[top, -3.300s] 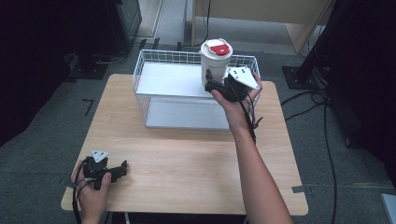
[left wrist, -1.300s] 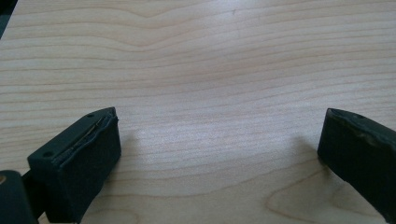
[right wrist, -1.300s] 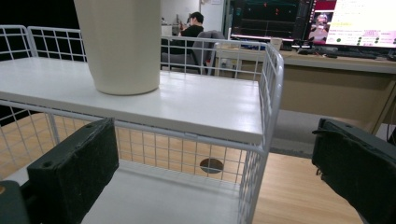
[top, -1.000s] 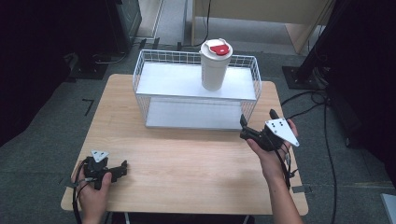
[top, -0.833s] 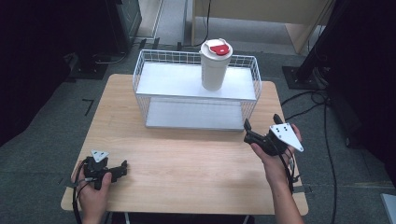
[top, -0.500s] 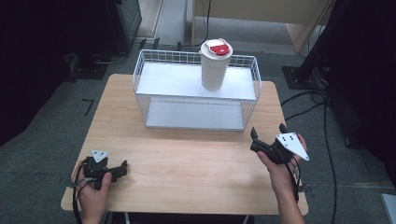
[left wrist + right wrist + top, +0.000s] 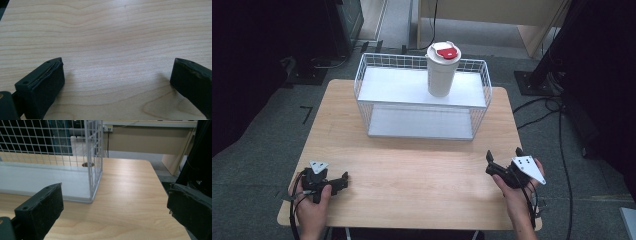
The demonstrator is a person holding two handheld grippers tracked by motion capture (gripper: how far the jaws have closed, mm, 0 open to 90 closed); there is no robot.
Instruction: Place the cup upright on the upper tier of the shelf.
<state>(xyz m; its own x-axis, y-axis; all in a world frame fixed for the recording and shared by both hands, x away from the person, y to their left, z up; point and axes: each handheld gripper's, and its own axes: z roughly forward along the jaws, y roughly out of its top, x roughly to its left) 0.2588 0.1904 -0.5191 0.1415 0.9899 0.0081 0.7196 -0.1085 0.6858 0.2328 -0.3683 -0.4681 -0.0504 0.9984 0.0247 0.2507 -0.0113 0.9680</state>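
High view: lidded cup (image 7: 443, 70) upright on the wire shelf rack (image 7: 422, 102), top tier, right of centre. My left gripper (image 7: 330, 184) and right gripper (image 7: 504, 167) rest on the bench (image 7: 412, 175), well short of the rack.

Left gripper view: my fingers (image 7: 42, 85) spread apart, empty.

Right gripper view: fingers (image 7: 40, 207) apart, empty; the rack's corner is close ahead, so a careless reach could snag it and topple the tall cup.

Left gripper (image 7: 117, 82) sits low over the table (image 7: 112, 32), jaws spread wide with nothing between them. Left jaw comes up from the bottom-left corner, its black pad face angled inward, with small screw holes on the top edge. Right jaw enters at the right edge and is cut off by the frame. Both tips are close to the wood, each throwing a soft shadow on the surface beside it; cannot tell if they touch. Table is light wood with wavy grain running across and a darker knot ring near the lower right. A dark sliver shows at the top-left corner, past the table's edge.
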